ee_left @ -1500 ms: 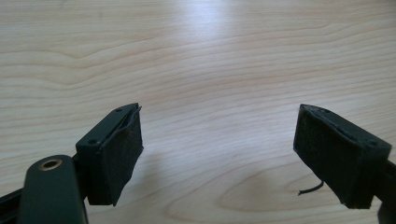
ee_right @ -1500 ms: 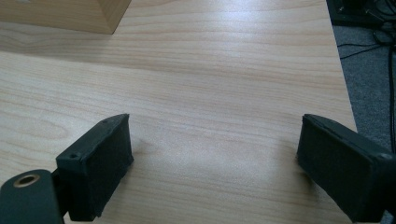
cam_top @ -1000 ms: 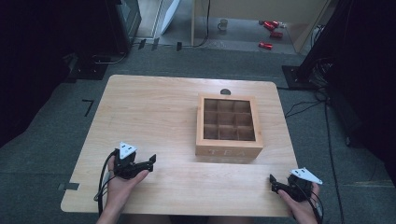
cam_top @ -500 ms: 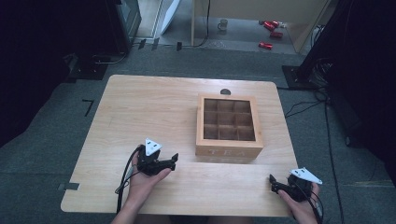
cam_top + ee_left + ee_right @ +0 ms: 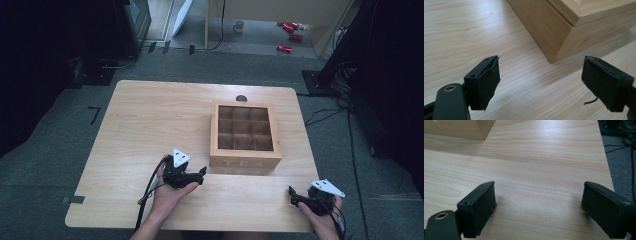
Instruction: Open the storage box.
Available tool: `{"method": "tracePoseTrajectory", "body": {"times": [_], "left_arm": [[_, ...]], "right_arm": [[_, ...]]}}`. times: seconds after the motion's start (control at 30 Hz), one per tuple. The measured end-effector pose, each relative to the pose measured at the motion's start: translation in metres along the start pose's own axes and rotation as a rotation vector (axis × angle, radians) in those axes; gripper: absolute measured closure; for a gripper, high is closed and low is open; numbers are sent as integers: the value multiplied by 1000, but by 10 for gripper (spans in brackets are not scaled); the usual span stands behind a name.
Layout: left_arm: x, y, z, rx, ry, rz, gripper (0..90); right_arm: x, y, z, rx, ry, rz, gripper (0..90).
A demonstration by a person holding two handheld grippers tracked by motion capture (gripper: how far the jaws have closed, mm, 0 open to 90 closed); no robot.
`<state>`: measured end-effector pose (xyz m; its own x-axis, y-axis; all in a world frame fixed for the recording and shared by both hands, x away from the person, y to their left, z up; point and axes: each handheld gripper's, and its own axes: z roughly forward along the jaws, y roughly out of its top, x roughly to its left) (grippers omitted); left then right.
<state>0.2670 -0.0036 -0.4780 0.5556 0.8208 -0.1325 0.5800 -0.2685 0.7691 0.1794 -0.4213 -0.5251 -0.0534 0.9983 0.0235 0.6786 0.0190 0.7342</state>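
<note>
A wooden tea box (image 5: 244,136) with a windowed lid and a grid of compartments stands shut on the right half of the table. My left gripper (image 5: 202,173) is open just left of the box's near left corner, nothing between its jaws. In the left gripper view that corner of the box (image 5: 564,32) rises close ahead, and the gripper (image 5: 541,85) is wide apart. My right gripper (image 5: 291,194) rests open near the table's front right edge, apart from the box. The right gripper view shows the gripper (image 5: 539,211) over bare wood, with the box's corner (image 5: 461,128) far off.
The light wooden table (image 5: 150,125) has a small dark round hole (image 5: 241,98) behind the box. Grey carpet surrounds it, with cables at the right (image 5: 325,115), red objects (image 5: 290,30) and a mug (image 5: 239,25) on the floor at the back.
My left gripper has travelled right and forward along the table, from the front left area to just beside the box's near left corner. The right gripper has stayed put.
</note>
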Motion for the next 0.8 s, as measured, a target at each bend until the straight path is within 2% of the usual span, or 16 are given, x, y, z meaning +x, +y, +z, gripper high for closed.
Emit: {"method": "tracePoseTrajectory", "body": {"times": [0.1, 0.23, 0.5, 0.57, 0.6, 0.7, 0.8], "left_arm": [[-5, 3, 3, -4, -9, 4, 158], [-9, 5, 6, -6, -16, 7, 158], [-18, 10, 14, -7, -41, 22, 175], [-20, 11, 15, -7, -39, 25, 180], [-21, 11, 16, -9, -34, 29, 211], [-23, 12, 20, 0, -52, 30, 208], [-24, 13, 21, -2, -50, 30, 219]], "right_arm": [[2, 1, 0, -9, -14, -5, 119], [3, 4, -2, -34, -8, 5, 121], [15, 18, -7, -78, 48, 23, 141], [20, 22, -7, -92, 64, 19, 166], [22, 25, -7, -100, 75, 21, 183], [27, 36, -7, -129, 109, 35, 224], [29, 43, -6, -147, 115, 37, 239]]}}
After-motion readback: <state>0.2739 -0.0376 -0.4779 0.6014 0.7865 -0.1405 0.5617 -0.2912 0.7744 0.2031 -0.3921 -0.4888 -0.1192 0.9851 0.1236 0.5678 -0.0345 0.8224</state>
